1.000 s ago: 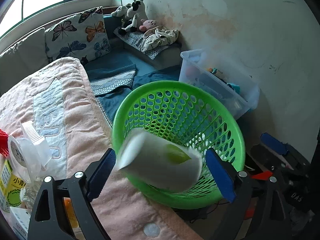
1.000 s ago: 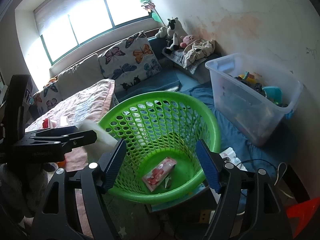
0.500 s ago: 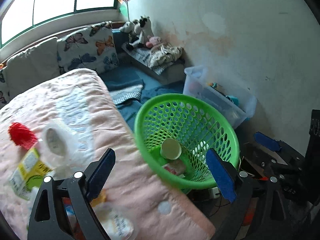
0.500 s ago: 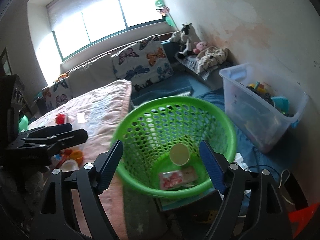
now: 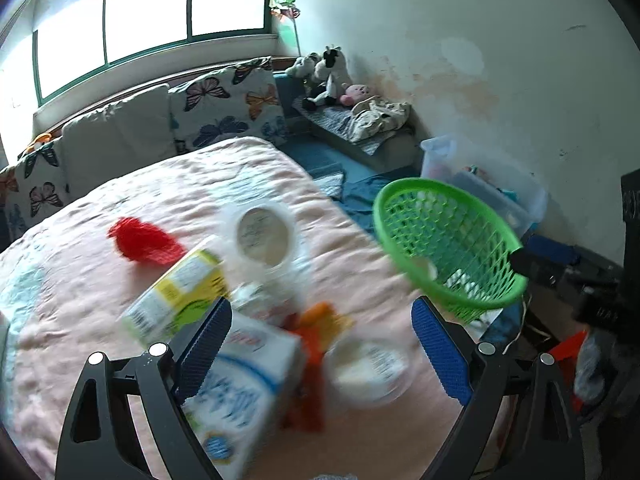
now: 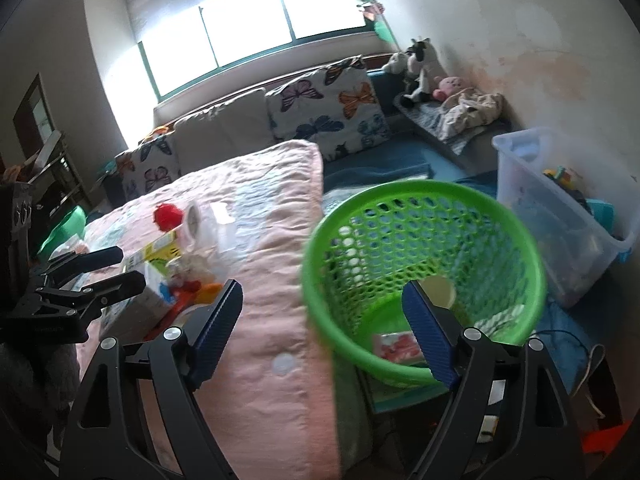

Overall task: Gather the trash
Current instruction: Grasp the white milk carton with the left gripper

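The left hand-held gripper (image 5: 320, 344) hangs over the pink bed cover (image 5: 100, 240) with its blue pads spread wide and nothing between them. Just under it lies a heap of trash: a white and blue carton (image 5: 236, 392), a round white tub (image 5: 368, 368), an orange wrapper (image 5: 316, 344) between those two, and a yellow and green carton (image 5: 176, 300) a little further on. Beyond these sit a clear plastic cup (image 5: 262, 236) on its side and a red crumpled piece (image 5: 142, 240).

The right hand-held gripper (image 6: 324, 332) is also wide open and empty, held at the edge of the bed. Just past its right pad stands the green basket (image 6: 400, 208) on the floor beside the bed, with a paper cup (image 6: 440, 292) and a red and white packet (image 6: 396, 344) at the bottom. A clear storage box (image 6: 560, 216) stands by the wall behind the basket.
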